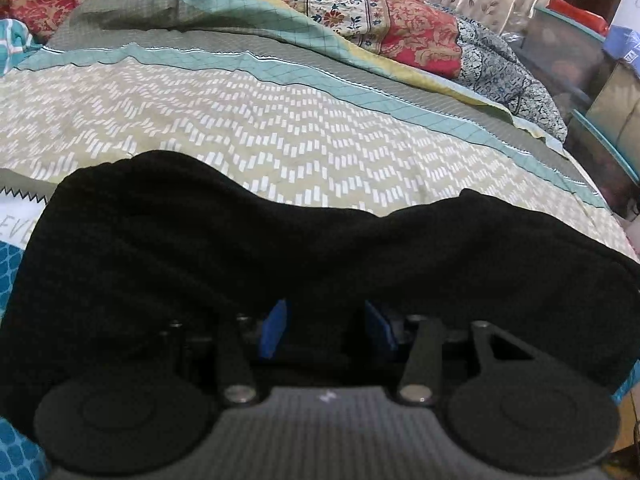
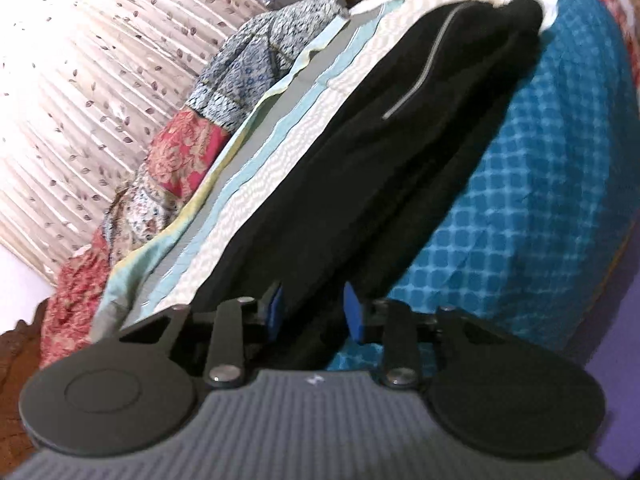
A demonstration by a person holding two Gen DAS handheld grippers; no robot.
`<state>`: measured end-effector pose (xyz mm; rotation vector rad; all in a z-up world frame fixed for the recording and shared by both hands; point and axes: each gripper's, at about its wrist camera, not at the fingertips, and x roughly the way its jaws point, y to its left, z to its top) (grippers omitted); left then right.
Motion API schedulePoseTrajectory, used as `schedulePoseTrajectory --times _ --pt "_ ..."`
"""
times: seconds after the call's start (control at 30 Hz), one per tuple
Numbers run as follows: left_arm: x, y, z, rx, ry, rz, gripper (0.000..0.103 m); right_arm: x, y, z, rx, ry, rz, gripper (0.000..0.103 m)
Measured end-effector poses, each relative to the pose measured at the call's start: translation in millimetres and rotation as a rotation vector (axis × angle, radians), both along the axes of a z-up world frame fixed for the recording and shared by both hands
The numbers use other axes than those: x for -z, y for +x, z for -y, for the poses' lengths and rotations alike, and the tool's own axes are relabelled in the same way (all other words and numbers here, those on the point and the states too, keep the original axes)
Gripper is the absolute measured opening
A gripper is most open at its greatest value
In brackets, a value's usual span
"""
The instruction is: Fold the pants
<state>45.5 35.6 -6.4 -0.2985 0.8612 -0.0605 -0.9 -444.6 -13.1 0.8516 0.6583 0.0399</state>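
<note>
Two hand-held grippers are at the pants (image 1: pixel 304 248), which lie as a long black band across the bed (image 1: pixel 248 128). Your left hand-held gripper (image 1: pixel 326 330) has its blue pads (image 1: pixel 276 330) set a narrow way apart with black cloth bunched in the gap; whether they actually pinch it you cannot tell from here, so check the bite before you lift. Your right hand-held gripper (image 2: pixel 314 308) stands the same way at the near end of the pants (image 2: pixel 360 168), pads (image 2: pixel 354 314) parted with cloth running between them, grip again unclear.

The pants look already doubled lengthwise, a grey stripe (image 2: pixel 420 68) running along one side, so the next fold is likely end over end. Take both layers at once, raise the two corners level, and carry them together so the edge lands square and does not drag the lower cloth.

The bed is soft and wears a chevron sheet (image 1: pixel 240 136) beside a blue spotted cover (image 2: pixel 520 200), so the fabric may cling. Rumpled floral bedding (image 1: pixel 400 20) lies behind, and a pleated leaf-print curtain (image 2: pixel 88 92) hangs beyond it.
</note>
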Motion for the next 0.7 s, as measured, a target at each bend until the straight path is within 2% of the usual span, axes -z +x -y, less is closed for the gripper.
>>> schedulePoseTrajectory --times 0.23,0.27,0.3,0.5,0.67,0.7 --pt "0.5 1.2 -1.5 -0.016 -0.005 -0.012 0.044 9.4 25.5 -11.5 -0.042 0.064 -0.027 0.036" --pt "0.1 1.6 -0.5 -0.016 0.0 -0.014 0.044 10.3 28.8 -11.4 -0.042 0.077 -0.029 0.03" --pt "-0.4 2.0 0.4 -0.016 0.005 -0.017 0.044 11.0 32.7 -12.6 -0.049 0.088 -0.035 0.004" --pt "-8.1 4.4 0.1 -0.012 0.02 -0.056 0.045 -9.8 -1.5 9.0 -0.003 -0.058 0.003 0.005" --pt "-19.8 2.0 10.4 -0.016 0.038 -0.072 0.051 14.0 -10.4 18.2 -0.038 -0.021 -0.075 0.009" --pt "-25.0 0.3 14.7 -0.005 0.031 -0.062 0.051 15.7 -14.2 23.6 -0.025 0.023 -0.059 0.015"
